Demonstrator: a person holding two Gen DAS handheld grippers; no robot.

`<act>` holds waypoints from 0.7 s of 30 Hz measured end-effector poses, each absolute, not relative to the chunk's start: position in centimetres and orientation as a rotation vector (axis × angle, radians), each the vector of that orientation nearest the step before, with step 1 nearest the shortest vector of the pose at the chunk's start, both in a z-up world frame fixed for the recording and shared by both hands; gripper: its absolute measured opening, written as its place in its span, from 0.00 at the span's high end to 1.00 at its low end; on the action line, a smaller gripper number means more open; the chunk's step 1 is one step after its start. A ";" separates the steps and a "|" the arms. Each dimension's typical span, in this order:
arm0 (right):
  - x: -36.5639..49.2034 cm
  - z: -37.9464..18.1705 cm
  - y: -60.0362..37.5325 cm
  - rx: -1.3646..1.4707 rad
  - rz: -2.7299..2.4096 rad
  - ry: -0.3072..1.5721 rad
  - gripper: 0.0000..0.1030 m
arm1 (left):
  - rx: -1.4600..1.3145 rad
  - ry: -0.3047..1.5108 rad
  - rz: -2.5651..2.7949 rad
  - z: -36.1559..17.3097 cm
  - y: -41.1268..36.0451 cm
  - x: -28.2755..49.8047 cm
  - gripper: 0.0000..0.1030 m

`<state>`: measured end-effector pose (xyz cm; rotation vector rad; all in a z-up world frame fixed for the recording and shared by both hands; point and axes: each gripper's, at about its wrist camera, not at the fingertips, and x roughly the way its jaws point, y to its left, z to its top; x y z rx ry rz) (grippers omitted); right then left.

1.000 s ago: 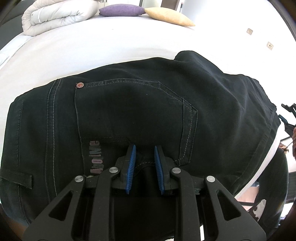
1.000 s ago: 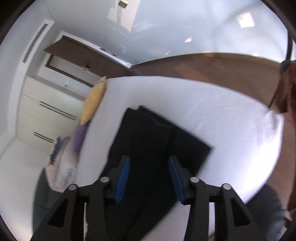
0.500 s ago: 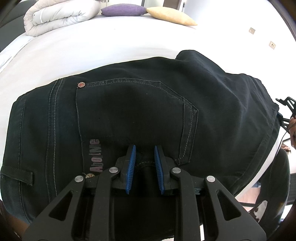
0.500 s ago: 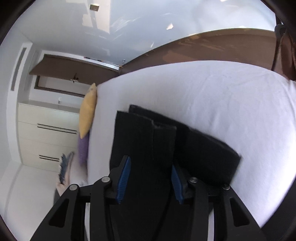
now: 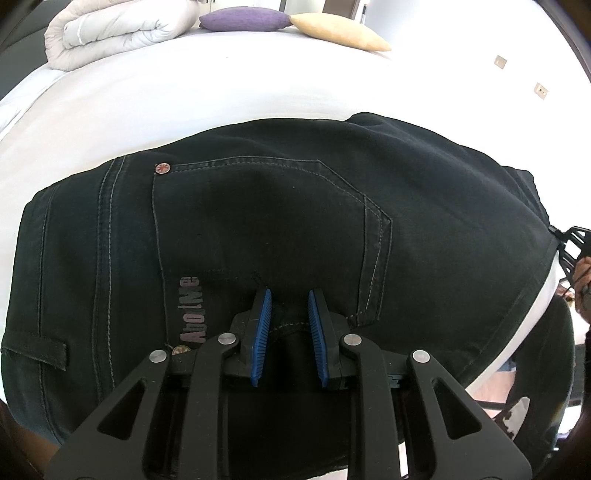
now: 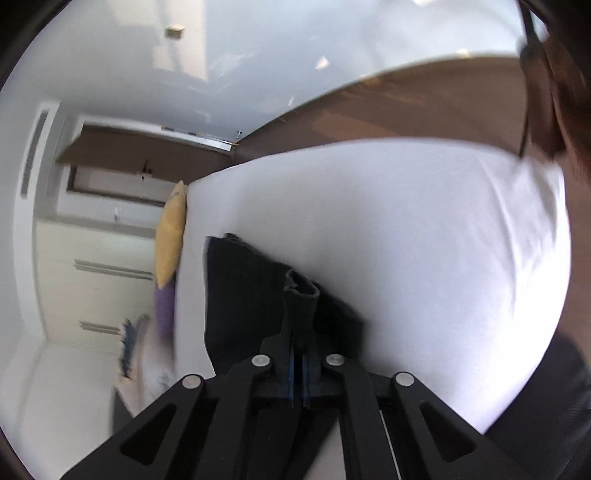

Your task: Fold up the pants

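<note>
Black denim pants (image 5: 280, 229) lie flat on the white bed (image 5: 184, 96), back pocket up, waistband to the left. My left gripper (image 5: 290, 299) is partly open, its blue pads pressed down on the lower pocket area with a small ridge of cloth between them. In the right wrist view the pants (image 6: 240, 288) lie folded at the bed's near left. My right gripper (image 6: 298, 354) is shut on a raised fold of the pants' edge (image 6: 301, 295), which sticks up between the jaws.
A rolled white duvet (image 5: 114, 29), a purple pillow (image 5: 243, 20) and a yellow pillow (image 5: 340, 35) lie at the far end of the bed. The bed's wide white surface (image 6: 424, 240) stretches right. White drawers (image 6: 92, 266) stand beyond.
My right gripper has come down onto the pants and closed on a fold of the edge; it was open a second ago. The left gripper has stayed in place.
</note>
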<state>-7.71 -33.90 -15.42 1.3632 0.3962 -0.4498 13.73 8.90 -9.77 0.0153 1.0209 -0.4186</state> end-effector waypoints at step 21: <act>-9.2 -15.2 -34.7 1.343 -0.404 0.432 0.97 | 0.040 1.014 -0.442 -8.7 10.8 11.1 0.80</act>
